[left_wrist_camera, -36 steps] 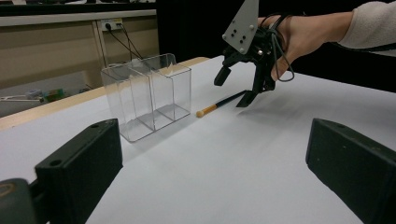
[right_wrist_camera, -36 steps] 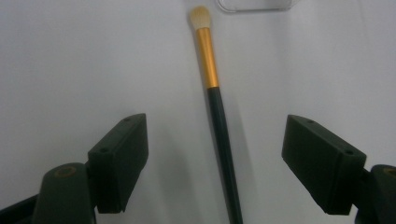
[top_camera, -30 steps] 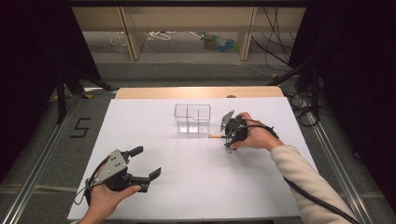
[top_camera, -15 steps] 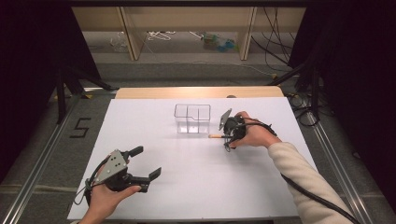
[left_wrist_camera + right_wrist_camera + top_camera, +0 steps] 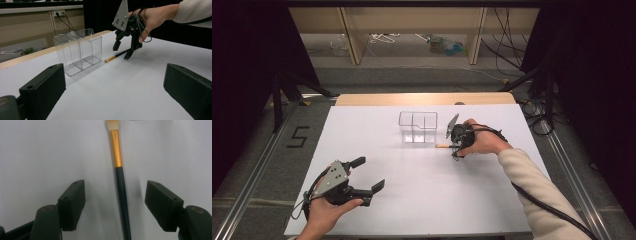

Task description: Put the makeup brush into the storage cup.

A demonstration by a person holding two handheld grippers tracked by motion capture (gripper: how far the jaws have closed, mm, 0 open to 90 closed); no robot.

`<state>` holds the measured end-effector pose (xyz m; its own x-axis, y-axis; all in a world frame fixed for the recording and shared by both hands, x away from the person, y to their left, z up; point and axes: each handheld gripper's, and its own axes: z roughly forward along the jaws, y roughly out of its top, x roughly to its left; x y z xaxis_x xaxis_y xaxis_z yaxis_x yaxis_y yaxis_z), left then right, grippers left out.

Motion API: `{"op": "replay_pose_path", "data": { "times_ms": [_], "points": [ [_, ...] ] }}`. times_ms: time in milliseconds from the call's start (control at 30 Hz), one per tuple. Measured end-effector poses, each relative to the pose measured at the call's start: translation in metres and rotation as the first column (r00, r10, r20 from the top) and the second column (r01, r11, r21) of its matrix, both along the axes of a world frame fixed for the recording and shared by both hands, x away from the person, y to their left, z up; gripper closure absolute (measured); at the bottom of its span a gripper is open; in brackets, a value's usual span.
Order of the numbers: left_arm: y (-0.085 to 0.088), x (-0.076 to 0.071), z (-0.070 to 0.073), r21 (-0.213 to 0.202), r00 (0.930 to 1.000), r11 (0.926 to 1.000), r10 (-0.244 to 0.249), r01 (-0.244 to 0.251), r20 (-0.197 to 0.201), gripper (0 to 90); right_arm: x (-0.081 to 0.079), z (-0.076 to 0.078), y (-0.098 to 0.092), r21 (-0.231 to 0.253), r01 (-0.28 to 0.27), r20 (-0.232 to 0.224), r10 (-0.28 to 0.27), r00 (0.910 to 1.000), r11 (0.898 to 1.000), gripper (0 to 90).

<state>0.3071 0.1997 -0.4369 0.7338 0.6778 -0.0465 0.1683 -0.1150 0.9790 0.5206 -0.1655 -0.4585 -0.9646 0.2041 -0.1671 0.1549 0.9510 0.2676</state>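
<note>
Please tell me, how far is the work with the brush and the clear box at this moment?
Done: nothing; the clear box stands empty. In hand: the right tongs straddle the brush lying on the table, jaws just closing, pads not touching it. Left: probably grip, lift and place it in the box. The left tongs wait open.

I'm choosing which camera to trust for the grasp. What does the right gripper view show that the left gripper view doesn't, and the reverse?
Right gripper view: the brush lies on the white table between the right gripper's jaws, which have just been closing and do not touch it.

Left gripper view: the clear organizer beside the brush tip, and the left gripper's open jaws.

Both: brush, table, right gripper.
</note>
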Motion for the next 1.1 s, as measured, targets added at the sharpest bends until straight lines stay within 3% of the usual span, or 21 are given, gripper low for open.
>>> {"op": "replay_pose_path", "data": {
  "times_ms": [233, 467, 633, 833, 900, 1100],
  "points": [
    [0.0, 0.001, 0.0, 0.002, 0.9999, 1.0, -0.009, 0.009, 0.01, 3.7, 0.004, 0.001, 0.0, 0.003, 0.024, -0.07, -0.024, 0.9972, 1.0, 45.5],
    [0.0, 0.001, 0.0, -0.006, 1.0, 0.9999, -0.008, 0.008, 0.005, 3.8, 0.003, 0.002, 0.003, -0.009, 0.009, -0.125, -0.011, 0.992, 1.0, 60.8],
    [0.0, 0.0, 0.0, 0.008, 1.0, 1.0, -0.006, 0.005, 0.007, 3.7, 0.0, 0.003, 0.006, -0.029, 0.021, -0.137, -0.025, 0.9902, 0.999, 70.1],
    [0.0, 0.0, 0.0, 0.009, 1.0, 0.9999, -0.007, 0.007, 0.007, 3.7, -0.001, 0.004, 0.009, -0.05, -0.003, -0.148, -0.005, 0.989, 0.999, 78.5],
    [0.0, 0.0, 0.0, 0.007, 1.0, 1.0, -0.006, 0.006, 0.005, 3.7, -0.003, 0.004, 0.011, -0.051, 0.021, -0.162, -0.029, 0.9864, 0.998, 81.2],
    [0.0, 0.0, 0.0, 0.007, 1.0, 1.0, -0.006, 0.006, 0.005, 3.7, -0.001, 0.005, 0.012, -0.087, -0.026, -0.144, 0.013, 0.9895, 0.996, 83.0]
  ]
}}
